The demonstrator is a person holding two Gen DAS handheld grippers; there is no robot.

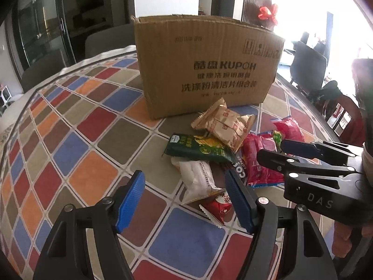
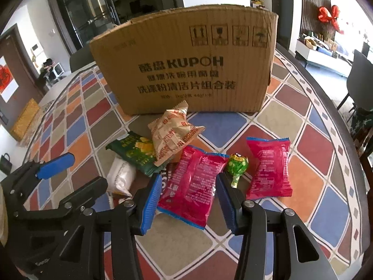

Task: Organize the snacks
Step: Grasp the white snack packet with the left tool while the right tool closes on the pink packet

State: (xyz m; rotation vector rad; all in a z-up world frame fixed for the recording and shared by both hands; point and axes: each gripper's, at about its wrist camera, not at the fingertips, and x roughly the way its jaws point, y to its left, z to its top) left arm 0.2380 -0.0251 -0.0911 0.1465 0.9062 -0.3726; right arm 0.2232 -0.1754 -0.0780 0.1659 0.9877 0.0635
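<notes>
While your left gripper (image 1: 186,200) hangs with jaws apart over the white packet (image 1: 198,177) and small red packet (image 1: 216,207), gripping nothing, your right gripper (image 2: 188,203) straddles a pink packet (image 2: 191,186), pads not touching it. All the snacks lie in a heap just in front of the cardboard box (image 2: 186,65) on the checked tablecloth (image 2: 303,163).

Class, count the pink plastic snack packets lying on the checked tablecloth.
2. One pink plastic snack packet lies between the right gripper's open jaws; the other lies further right, past the green wrapped sweet. The pile may hide more.
</notes>
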